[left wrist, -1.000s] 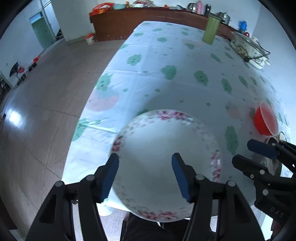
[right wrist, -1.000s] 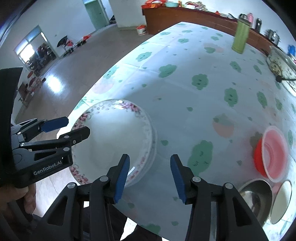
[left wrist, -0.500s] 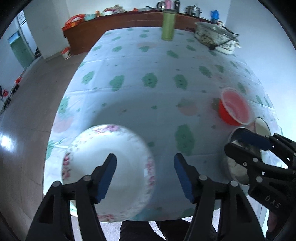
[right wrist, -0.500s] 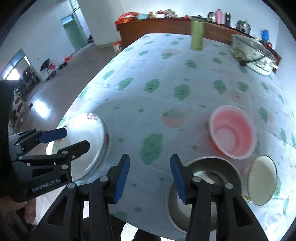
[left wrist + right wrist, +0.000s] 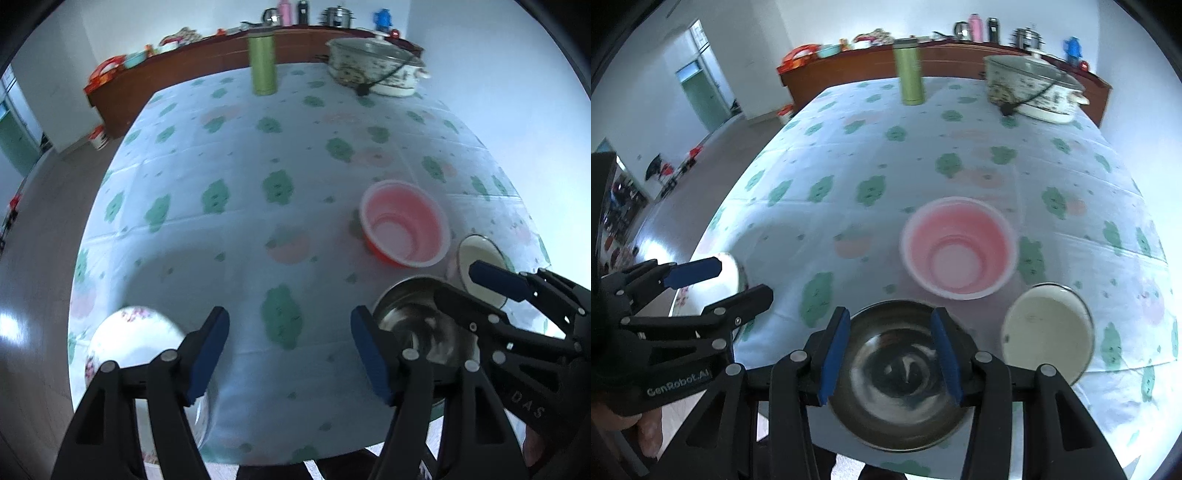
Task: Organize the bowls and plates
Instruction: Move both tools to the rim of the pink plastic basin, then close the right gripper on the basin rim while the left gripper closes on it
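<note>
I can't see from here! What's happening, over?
Left hand-held gripper opening, empty. Right hand-held gripper open above shiny steel bowl. Pink plastic bowl just behind; nothing blocking.

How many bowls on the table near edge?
3: steel bowl at the front edge, pink bowl behind it, cream enamel bowl to the right. Floral plates left excluded.

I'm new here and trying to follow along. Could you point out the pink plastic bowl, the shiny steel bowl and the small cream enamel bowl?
Pink plastic bowl (image 5: 958, 247): right wrist view, inner bottom.
Shiny steel bowl (image 5: 897, 373): right wrist view, inner bottom.
Small cream enamel bowl (image 5: 1047, 332): right wrist view, inside surface.
</note>
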